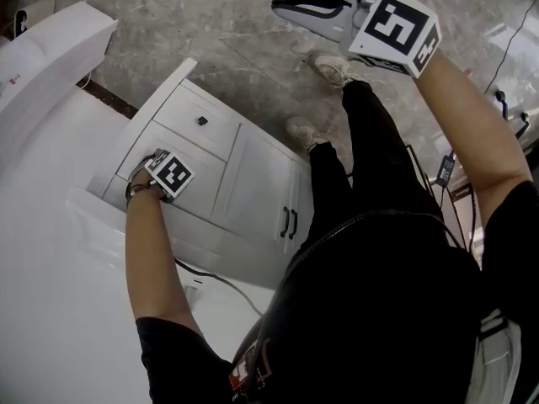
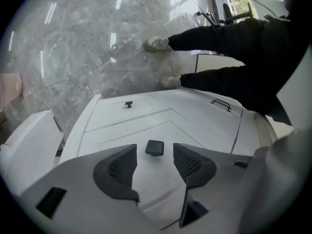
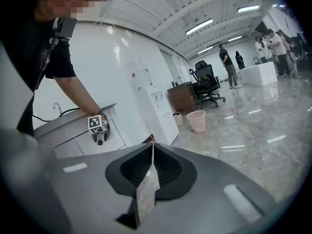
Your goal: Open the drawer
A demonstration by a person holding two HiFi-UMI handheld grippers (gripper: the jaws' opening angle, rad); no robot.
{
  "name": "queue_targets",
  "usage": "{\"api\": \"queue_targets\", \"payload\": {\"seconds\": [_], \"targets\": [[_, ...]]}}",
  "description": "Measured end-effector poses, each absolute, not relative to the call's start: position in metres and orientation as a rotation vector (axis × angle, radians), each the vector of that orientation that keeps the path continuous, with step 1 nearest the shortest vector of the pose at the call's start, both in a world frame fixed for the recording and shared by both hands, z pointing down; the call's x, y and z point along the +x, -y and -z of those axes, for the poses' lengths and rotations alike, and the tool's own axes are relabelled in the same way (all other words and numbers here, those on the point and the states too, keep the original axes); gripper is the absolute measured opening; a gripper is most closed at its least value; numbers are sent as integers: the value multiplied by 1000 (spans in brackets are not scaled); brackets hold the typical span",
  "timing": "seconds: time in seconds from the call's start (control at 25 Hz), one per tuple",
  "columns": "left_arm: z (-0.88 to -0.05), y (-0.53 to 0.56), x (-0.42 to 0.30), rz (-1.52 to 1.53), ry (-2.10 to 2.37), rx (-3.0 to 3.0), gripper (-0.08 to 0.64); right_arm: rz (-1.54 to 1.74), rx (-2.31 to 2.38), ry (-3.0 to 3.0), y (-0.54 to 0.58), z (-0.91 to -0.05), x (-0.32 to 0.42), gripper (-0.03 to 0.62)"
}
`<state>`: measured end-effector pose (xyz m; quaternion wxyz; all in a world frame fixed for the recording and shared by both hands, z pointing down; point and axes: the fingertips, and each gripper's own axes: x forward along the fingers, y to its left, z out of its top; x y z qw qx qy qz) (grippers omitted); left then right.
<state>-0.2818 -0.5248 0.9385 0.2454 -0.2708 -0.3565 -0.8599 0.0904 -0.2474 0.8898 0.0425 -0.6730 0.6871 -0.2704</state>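
A white cabinet point(image 1: 253, 183) stands under the counter, with two drawers on its left side. In the left gripper view, the upper drawer point(image 2: 146, 130) carries a small black square knob point(image 2: 154, 147). My left gripper point(image 2: 155, 157) is open, and the knob sits just ahead of its fingertips, between them and untouched. The lower drawer point(image 2: 146, 112) has its own knob point(image 2: 128, 104). In the head view my left gripper point(image 1: 156, 171) is at the upper drawer front. My right gripper point(image 1: 286, 5) is held high above the floor, shut and empty, with its pads point(image 3: 152, 167) together.
A white counter point(image 1: 59, 310) with a cable point(image 1: 210, 278) lies below me. A white appliance point(image 1: 50, 49) stands left of the cabinet. The cabinet doors have black handles point(image 1: 289, 222). My legs point(image 1: 370, 141) stand right of the cabinet. A pink bin point(image 3: 197, 121), an office chair point(image 3: 207, 82) and people are farther off.
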Motion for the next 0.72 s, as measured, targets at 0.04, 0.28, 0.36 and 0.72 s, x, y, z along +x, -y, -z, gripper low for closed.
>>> {"api": "queue_targets", "payload": {"seconds": [0.04, 0.28, 0.36, 0.72], "targets": [[-941, 529, -288, 2349, 973, -693, 216, 835, -2059, -2097, 247, -893, 90, -2], [-949, 542, -307, 2371, 937, -526, 216, 862, -2064, -2069, 244, -898, 88, -2], [-954, 539, -309, 2371, 943, -524, 216, 868, -2066, -2070, 244, -899, 90, -2], [-961, 537, -321, 2355, 1005, -384, 192, 877, -2080, -2057, 250, -901, 93, -2]]}}
